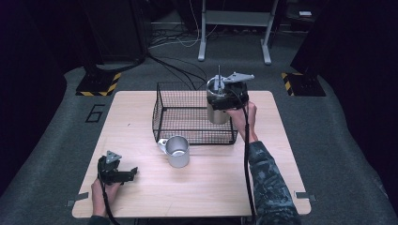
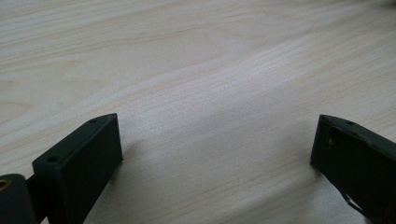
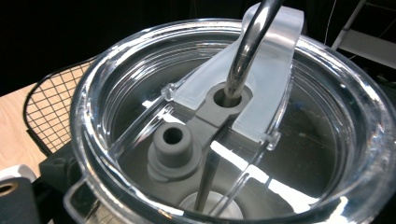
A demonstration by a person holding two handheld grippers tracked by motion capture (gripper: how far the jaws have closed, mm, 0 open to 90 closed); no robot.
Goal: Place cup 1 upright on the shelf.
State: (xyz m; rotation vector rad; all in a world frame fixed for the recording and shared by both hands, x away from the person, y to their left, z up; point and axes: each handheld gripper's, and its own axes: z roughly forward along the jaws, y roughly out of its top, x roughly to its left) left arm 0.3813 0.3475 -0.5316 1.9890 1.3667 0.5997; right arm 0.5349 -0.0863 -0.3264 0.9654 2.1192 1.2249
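Observation:
A steel tumbler (image 1: pixel 217 112) with a clear lid (image 3: pixel 224 121) and a metal straw (image 3: pixel 247 42) stands upright over the right part of a black wire basket (image 1: pixel 162 101). My right gripper (image 1: pixel 226 96) is shut on its upper body. Whether its base touches the basket floor I cannot tell. A steel mug (image 1: pixel 177 151) with a handle stands on the table just in front of the basket. My left gripper (image 1: pixel 133 173) lies low at the table's front left, open, with bare wood between its fingers (image 2: pixel 84 154).
The light wooden table (image 1: pixel 211 178) has free room at the front and on the right. Cables and a metal stand's legs (image 1: pixel 202 42) lie on the floor beyond the far edge.

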